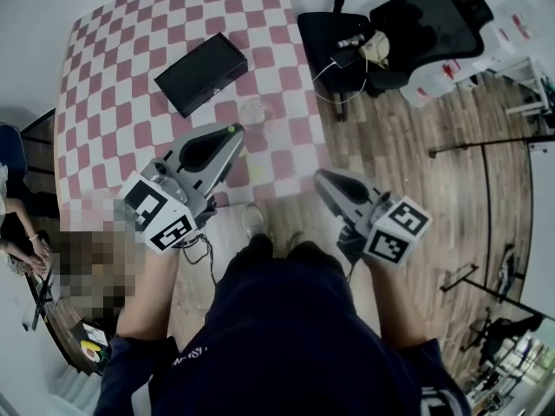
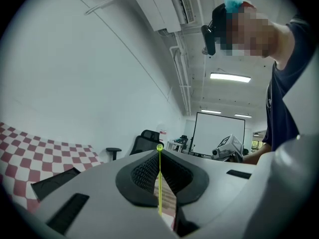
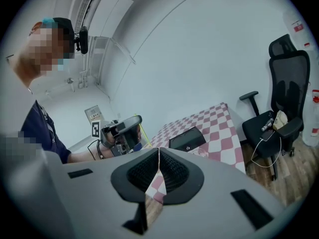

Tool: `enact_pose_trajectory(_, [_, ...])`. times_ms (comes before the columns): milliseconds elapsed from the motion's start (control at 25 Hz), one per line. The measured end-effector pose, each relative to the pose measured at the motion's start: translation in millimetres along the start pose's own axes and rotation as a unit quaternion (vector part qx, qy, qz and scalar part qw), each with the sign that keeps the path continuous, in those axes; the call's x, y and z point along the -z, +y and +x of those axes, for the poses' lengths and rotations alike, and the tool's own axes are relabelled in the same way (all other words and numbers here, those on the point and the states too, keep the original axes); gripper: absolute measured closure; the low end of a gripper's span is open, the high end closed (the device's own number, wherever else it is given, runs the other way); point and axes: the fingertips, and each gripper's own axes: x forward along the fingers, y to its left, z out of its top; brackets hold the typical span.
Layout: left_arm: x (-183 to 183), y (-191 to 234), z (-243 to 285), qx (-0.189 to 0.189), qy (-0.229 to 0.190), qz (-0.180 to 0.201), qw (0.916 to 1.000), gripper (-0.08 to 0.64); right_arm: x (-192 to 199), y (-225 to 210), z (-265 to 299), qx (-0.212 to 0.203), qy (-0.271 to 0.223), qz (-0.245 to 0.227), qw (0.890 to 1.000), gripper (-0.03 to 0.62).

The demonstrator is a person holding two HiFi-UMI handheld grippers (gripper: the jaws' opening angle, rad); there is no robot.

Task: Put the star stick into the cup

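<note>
Nearest the person, on the near side of the cup (image 1: 254, 111), both tools hang above the edge of the bench (image 1: 113, 102). The left tool (image 1: 231, 132) has its jaws fully together on the star stick (image 2: 159, 183). The stick is a thin yellow-green shaft running up the seam between the pads, and its small round green tip pokes out just past the tool's nose. The star itself I cannot make out.

The stick looks very light, slim and fairly stiff, so I judge it needs little force. A rod this thin could swivel in the pads, though. The shaft is the place to hold it, as it is held now.

The right tool (image 1: 323, 180), to the right of the cup and nearer the person, is closed with nothing between its jaws.

The cup is clear and stands on the bench just beyond the left tool's nose. It looks light enough to tip if knocked. Beyond and left of the cup lies a black box (image 1: 201, 74). Well beyond the cup to its right is an office chair (image 1: 416, 24).
</note>
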Motion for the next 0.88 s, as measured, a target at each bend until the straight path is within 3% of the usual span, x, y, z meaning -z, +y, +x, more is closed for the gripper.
enact_pose_trajectory(400, [-4,45,48,-0.010,0.021,0.026,0.9994,0.526,-8,-40,17,-0.014,0.015,0.021,1.000,0.574])
enact_pose_trajectory(880, [15,100,97,-0.043,0.043,0.012,0.9981,0.526,-20,-96,34,-0.019,0.039,0.038,0.998,0.574])
